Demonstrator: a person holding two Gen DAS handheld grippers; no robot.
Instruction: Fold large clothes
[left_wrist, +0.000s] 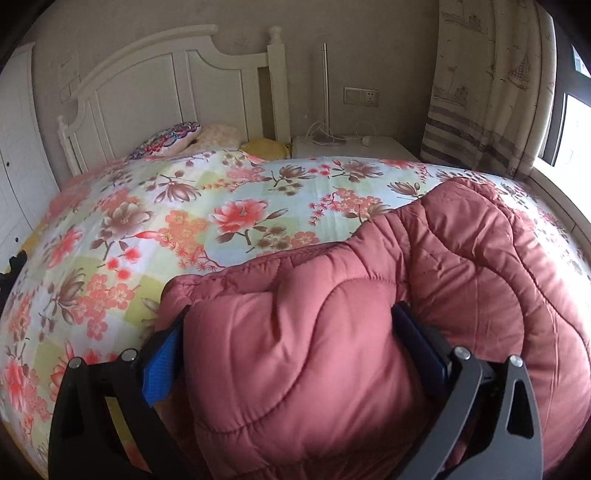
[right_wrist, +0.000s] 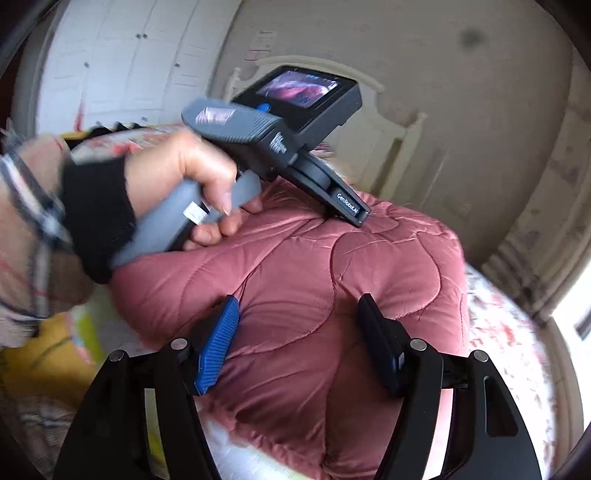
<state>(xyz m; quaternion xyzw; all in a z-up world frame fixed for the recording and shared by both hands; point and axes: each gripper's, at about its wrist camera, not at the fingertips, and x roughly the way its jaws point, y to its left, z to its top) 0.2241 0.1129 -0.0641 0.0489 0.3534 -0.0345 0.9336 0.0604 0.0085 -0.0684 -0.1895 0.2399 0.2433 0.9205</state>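
A thick pink quilted garment lies bunched on the floral bedspread. My left gripper has a thick fold of it between its wide-set fingers. In the right wrist view the same pink garment fills the middle. My right gripper also has a puffy fold between its wide-set fingers. The left gripper's grey handle, held by a hand, presses into the garment's far side. Whether either gripper pinches the cloth is unclear.
A white headboard and pillows stand at the bed's far end. A white nightstand with a lamp pole is beside it. A curtain and window are at the right. A white wardrobe is at the left.
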